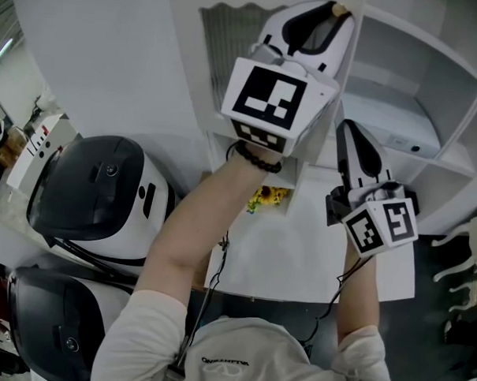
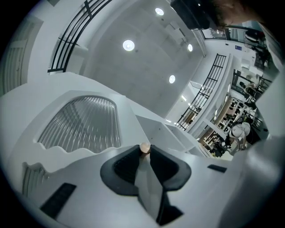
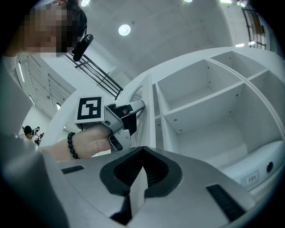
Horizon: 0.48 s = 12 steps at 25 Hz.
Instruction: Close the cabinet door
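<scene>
The white cabinet door point(image 1: 229, 35) with its ribbed glass panel point(image 2: 84, 122) stands open, edge-on in the right gripper view point(image 3: 144, 107). My left gripper point(image 1: 329, 12) point(image 2: 144, 152) is raised to the door's edge and shut on its small tan knob point(image 2: 144, 147) point(image 1: 338, 8). From the right gripper view I see the left gripper point(image 3: 136, 106) against that edge. The right gripper point(image 1: 348, 127) point(image 3: 142, 149) hangs lower, in front of the open cabinet shelves point(image 3: 209, 107) point(image 1: 416, 99). Its jaw tips meet with nothing between them.
Two black-and-white domed machines point(image 1: 96, 191) point(image 1: 55, 320) stand at the left. A white table point(image 1: 299, 251) lies below the cabinet, with a small yellow object point(image 1: 268, 198) on it. A white curved piece point(image 1: 460, 262) shows at the right edge.
</scene>
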{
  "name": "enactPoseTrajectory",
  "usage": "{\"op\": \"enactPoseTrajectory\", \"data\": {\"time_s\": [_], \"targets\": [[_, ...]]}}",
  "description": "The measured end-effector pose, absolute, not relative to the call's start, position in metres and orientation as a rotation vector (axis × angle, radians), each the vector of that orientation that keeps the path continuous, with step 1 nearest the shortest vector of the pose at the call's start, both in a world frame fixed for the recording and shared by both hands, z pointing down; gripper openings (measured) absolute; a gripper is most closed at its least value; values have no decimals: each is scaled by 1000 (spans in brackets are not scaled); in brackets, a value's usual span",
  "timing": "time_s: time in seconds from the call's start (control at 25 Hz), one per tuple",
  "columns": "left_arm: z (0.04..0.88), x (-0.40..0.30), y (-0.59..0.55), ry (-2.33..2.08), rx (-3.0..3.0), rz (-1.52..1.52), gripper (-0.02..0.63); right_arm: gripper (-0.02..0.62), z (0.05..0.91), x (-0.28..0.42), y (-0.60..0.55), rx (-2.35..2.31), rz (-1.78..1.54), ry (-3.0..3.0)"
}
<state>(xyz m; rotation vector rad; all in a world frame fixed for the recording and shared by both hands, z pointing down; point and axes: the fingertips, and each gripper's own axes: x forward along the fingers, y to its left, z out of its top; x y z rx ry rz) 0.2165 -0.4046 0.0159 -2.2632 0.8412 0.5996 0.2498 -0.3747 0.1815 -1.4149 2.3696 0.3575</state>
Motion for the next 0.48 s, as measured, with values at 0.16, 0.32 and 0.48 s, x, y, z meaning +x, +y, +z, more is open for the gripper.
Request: {"op": "enactPoseTrajectory", "data": {"time_s": [0.16,0.32,0.48], "targets": [[15,220,-412,878,-2248,569,78,11,185,254,-377,-1422,349,2367],[16,225,-419,895,-2237,555,78,11,191,257,-383,-1432,341,2371],[16,226,-421,905,-2229,548,78,11,194,255,-388,-1445,360,2386]]}}
